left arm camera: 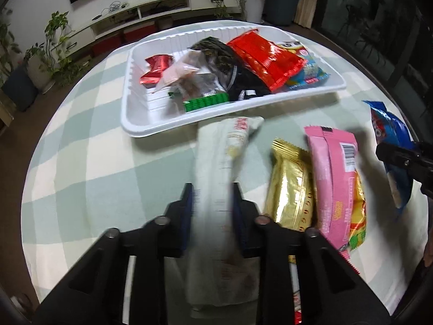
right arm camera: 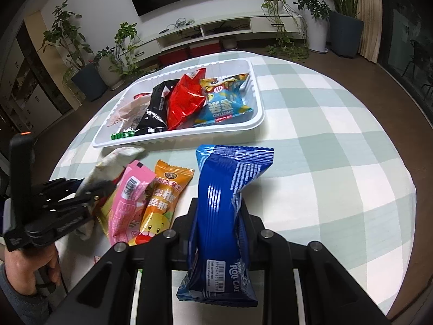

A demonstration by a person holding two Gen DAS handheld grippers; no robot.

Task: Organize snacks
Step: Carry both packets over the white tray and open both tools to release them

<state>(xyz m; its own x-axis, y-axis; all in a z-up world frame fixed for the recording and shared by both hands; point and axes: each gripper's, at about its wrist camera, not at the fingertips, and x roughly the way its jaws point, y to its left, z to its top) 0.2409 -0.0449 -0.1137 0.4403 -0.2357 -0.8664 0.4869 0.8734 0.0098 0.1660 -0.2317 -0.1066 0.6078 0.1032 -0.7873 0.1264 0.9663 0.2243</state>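
Blue glossy foil, lettered "ROLL CAKE" and pinched in at its waist, marks the long blue roll-cake packet (right arm camera: 220, 216) clamped between the two black fingers of the right gripper (right arm camera: 217, 211); it stands lengthwise along the fingers, its crimped far end reaching toward the tray. The left gripper (left arm camera: 211, 205) is closed on a long whitish crinkled wrapper (left arm camera: 220, 189) with faint gold and red print, blurred in its own view, its far tip just short of the tray's near rim.

A white ribbed plastic tray (left arm camera: 140, 124) sits on the green-and-cream checked tablecloth (right arm camera: 338, 135) and holds a red foil sweet (left arm camera: 155, 69), a clear bag of brownish pieces (left arm camera: 186, 75), a black packet (left arm camera: 232, 73), a bright red foil packet (left arm camera: 266, 59) and a blue-and-yellow cartoon bag (right arm camera: 224, 103), all overlapping. Bare tray floor shows at its left end.

Between the two grippers lie a gold foil packet (left arm camera: 291, 187), a pink packet with a barcode (left arm camera: 334, 178) overlapping it, and an orange candy packet (right arm camera: 162, 203) touching the pink one. The round table's right half is open cloth up to its edge, past which is brown floor.
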